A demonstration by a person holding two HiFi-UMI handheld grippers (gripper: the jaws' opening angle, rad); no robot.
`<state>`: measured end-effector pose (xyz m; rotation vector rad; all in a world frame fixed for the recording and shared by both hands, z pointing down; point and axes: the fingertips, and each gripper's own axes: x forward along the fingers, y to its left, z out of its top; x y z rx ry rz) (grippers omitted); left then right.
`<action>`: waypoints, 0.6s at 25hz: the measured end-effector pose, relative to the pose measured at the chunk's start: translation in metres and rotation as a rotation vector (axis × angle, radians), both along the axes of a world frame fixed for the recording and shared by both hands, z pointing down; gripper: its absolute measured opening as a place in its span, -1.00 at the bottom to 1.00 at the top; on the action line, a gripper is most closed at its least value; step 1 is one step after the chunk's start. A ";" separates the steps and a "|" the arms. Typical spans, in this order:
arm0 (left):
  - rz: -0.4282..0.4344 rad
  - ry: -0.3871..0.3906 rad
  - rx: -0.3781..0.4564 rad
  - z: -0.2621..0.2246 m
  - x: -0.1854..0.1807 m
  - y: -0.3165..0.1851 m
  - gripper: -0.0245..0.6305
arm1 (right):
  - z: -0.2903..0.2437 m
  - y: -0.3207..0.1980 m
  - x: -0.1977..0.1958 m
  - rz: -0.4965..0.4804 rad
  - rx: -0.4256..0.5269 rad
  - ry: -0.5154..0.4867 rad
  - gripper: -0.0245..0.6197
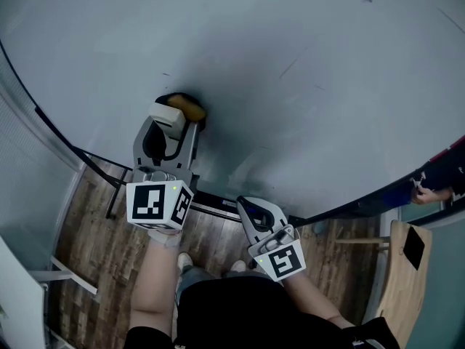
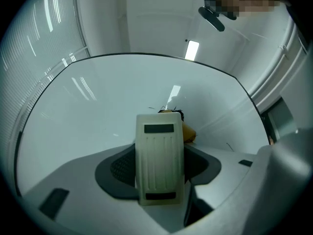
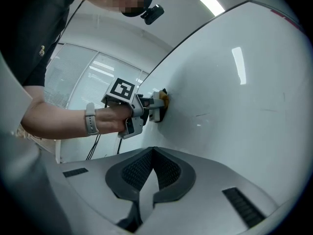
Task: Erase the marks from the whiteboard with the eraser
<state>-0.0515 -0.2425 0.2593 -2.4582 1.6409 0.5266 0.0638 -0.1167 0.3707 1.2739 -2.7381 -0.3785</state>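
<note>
A large whiteboard point(image 1: 290, 86) fills the head view and bears faint thin marks point(image 1: 290, 65). My left gripper point(image 1: 174, 120) is shut on a cream eraser point(image 1: 168, 116), whose yellow pad point(image 1: 192, 107) presses against the board's lower left. In the left gripper view the eraser point(image 2: 159, 163) stands upright between the jaws of the left gripper point(image 2: 159, 146), with small dark marks point(image 2: 166, 109) just beyond it. My right gripper point(image 1: 245, 206) hangs shut and empty near the board's bottom edge. From the right gripper point(image 3: 153, 152) I see the left gripper point(image 3: 139, 109) holding the eraser point(image 3: 161, 101) to the board.
Below the board there is wooden floor point(image 1: 87, 267) and the dark frame of the stand point(image 1: 116, 187). At the right stands a wooden seat point(image 1: 396, 289) with a black phone point(image 1: 414, 246) on it. Another person point(image 1: 439, 177) is at the far right.
</note>
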 end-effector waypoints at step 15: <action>0.230 -0.273 -0.088 0.051 0.103 0.059 -0.13 | -0.028 0.022 0.064 0.193 0.055 -0.037 -0.84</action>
